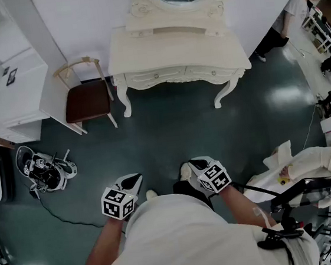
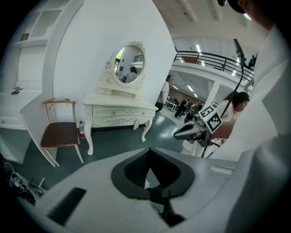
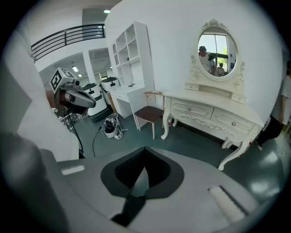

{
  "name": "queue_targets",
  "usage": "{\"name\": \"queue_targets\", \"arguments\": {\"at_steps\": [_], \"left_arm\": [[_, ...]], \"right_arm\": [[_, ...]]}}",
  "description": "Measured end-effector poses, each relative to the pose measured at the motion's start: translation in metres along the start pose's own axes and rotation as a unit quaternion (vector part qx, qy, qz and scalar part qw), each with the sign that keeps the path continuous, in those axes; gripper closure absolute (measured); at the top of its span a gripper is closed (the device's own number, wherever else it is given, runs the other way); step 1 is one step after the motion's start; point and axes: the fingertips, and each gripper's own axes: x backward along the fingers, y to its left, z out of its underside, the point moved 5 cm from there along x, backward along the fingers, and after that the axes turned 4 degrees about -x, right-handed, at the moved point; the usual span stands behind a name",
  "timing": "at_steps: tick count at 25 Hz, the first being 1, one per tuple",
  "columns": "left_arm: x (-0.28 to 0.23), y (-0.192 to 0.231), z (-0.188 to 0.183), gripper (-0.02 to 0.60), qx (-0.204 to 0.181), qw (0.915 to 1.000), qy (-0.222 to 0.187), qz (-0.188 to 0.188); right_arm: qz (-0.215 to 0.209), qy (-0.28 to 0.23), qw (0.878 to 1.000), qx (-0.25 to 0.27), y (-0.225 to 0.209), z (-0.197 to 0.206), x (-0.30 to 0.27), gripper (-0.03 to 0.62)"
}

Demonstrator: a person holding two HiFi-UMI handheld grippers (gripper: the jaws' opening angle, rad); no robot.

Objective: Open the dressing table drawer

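Observation:
The cream dressing table [image 1: 176, 47] with an oval mirror stands against the far wall. Its two front drawers [image 1: 156, 75] are closed and have small knobs. In the left gripper view the table [image 2: 119, 99] is well ahead on the left. In the right gripper view its drawers [image 3: 234, 123] are ahead on the right. My left gripper [image 1: 137, 176] and right gripper [image 1: 185, 170] hang side by side over the dark floor, far short of the table. In both gripper views the left gripper [image 2: 148, 149] and right gripper [image 3: 144, 148] are shut and hold nothing.
A brown-seated chair [image 1: 87, 100] stands left of the table, and white shelving [image 1: 6, 87] beyond it. A cabled device [image 1: 45, 170] lies on the floor at left. A person in white [image 1: 311, 163] sits close on my right. Another person [image 1: 291, 13] stands at the back right.

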Motion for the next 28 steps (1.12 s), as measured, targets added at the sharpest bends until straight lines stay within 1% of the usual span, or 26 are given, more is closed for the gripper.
{"name": "queue_targets", "arguments": {"at_steps": [3, 5, 7, 9, 12, 15, 20, 21, 23, 26, 28], "left_arm": [[0.006, 0.013, 0.011, 0.579, -0.014, 0.9999, 0.001, 0.005], [0.007, 0.021, 0.020, 0.578, -0.015, 0.9998, 0.002, 0.009], [0.002, 0.023, 0.023, 0.580, -0.012, 0.9998, 0.006, 0.016], [-0.008, 0.025, 0.013, 0.580, -0.013, 0.9996, 0.009, 0.023], [-0.026, 0.039, -0.013, 0.578, -0.022, 0.9994, 0.008, 0.026], [-0.047, 0.051, -0.044, 0.580, -0.024, 0.9995, 0.003, 0.020], [-0.085, 0.075, -0.114, 0.579, -0.044, 0.9990, 0.001, -0.001], [-0.091, 0.080, -0.126, 0.578, -0.043, 0.9990, -0.001, -0.007], [-0.105, 0.089, -0.151, 0.578, -0.039, 0.9990, -0.006, -0.018], [-0.125, 0.102, -0.182, 0.579, -0.034, 0.9988, -0.017, -0.032], [-0.135, 0.112, -0.195, 0.579, -0.028, 0.9987, -0.021, -0.037]], "right_arm": [[0.005, -0.004, 1.000, -0.006, 0.019, -0.001, -0.008, 0.594], [0.008, -0.004, 1.000, -0.006, 0.028, 0.001, -0.014, 0.594], [0.010, 0.000, 1.000, -0.005, 0.028, -0.001, -0.014, 0.594], [0.012, 0.004, 1.000, -0.007, 0.018, -0.010, -0.013, 0.594], [0.014, 0.003, 1.000, -0.008, -0.007, -0.031, -0.025, 0.594], [0.011, -0.007, 1.000, -0.008, -0.040, -0.055, -0.040, 0.594], [-0.001, -0.036, 0.999, 0.007, -0.105, -0.114, -0.063, 0.592], [-0.006, -0.039, 0.999, 0.009, -0.116, -0.125, -0.067, 0.591], [-0.018, -0.045, 0.999, 0.016, -0.139, -0.144, -0.076, 0.562], [-0.028, -0.051, 0.998, 0.023, -0.175, -0.170, -0.095, 0.559], [-0.026, -0.048, 0.998, 0.021, -0.194, -0.183, -0.111, 0.559]]}}
